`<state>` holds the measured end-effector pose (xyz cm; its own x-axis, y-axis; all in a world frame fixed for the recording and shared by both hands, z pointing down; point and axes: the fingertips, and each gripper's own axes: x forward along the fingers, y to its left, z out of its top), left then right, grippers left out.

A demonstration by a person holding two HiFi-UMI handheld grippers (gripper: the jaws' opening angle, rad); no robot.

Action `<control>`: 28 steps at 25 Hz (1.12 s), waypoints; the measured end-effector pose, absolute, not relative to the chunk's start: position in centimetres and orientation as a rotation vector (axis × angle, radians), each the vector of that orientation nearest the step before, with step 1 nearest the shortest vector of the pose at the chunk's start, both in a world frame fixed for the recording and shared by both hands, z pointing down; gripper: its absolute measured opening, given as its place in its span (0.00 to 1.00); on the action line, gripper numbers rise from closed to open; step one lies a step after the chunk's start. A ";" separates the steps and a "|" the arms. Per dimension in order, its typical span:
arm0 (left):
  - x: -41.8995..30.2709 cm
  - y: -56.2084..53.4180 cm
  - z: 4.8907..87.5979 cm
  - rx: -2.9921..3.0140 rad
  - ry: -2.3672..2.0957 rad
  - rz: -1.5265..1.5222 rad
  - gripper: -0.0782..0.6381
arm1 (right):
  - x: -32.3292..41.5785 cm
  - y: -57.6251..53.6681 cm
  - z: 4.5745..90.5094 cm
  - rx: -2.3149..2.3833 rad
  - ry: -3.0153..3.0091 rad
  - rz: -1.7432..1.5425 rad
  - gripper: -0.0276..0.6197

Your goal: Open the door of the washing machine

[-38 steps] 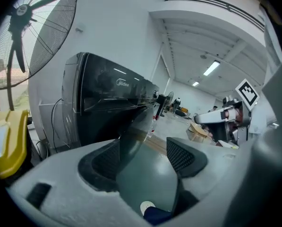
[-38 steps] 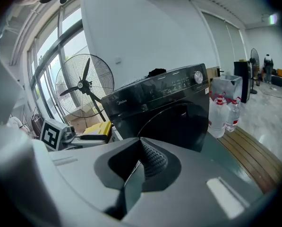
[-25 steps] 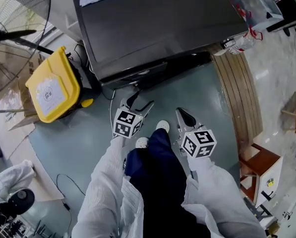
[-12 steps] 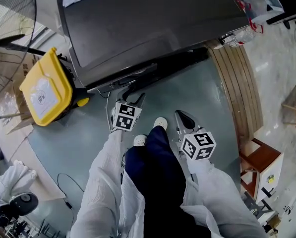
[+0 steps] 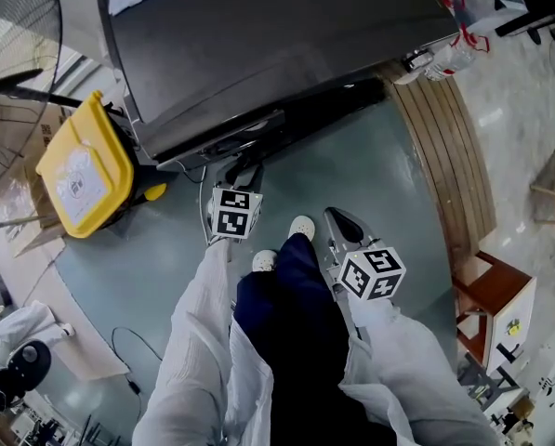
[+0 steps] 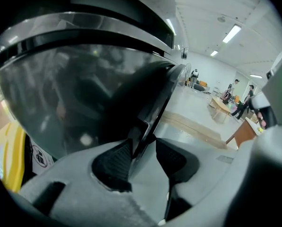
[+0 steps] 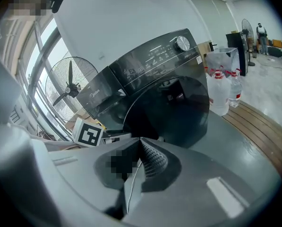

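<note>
at the far left of the head view a round metal pedestal fan stands over a yellow plastic lidded bin, which sits on the grey-green floor just beside the left side of the dark grey front-loading washing machine. the machine fills the upper middle of that frame.

the left hand-held gripper reaches to the machine's front, just below centre of the head view. in the left gripper view its jaws have just been closing, and the rim of the round dark glass door stands between them with both pads against it. the door lies close to the machine's front.

right of the person's dark trouser legs, the right hand-held gripper hangs over the floor, well apart from the machine. its jaws are pressed together with nothing between them. its view shows the door in the middle of the frame, under the control panel with its round knob.

at the right, clear plastic bottles with red caps stand beside the machine on a curved wooden slatted platform.
</note>
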<state>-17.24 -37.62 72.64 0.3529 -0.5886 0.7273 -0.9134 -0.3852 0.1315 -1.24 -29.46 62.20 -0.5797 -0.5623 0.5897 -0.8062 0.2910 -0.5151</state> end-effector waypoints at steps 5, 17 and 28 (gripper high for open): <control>-17.5 -37.1 72.5 2.102 -1.290 0.790 0.30 | -0.7 -28.4 62.6 1.305 -2.236 1.235 0.06; -16.3 -34.2 72.5 2.118 -1.216 0.755 0.26 | 0.2 -23.9 62.5 1.466 -2.186 1.279 0.06; -10.7 -28.4 72.7 2.244 -1.051 0.748 0.23 | 1.2 -17.7 62.4 1.628 -2.146 1.273 0.06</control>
<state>-10.71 -28.45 72.66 0.5399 -0.4998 0.6773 -0.8036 -0.5453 0.2382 1.20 -17.71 62.39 -0.3936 -0.7131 0.5801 -0.8509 0.0438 -0.5235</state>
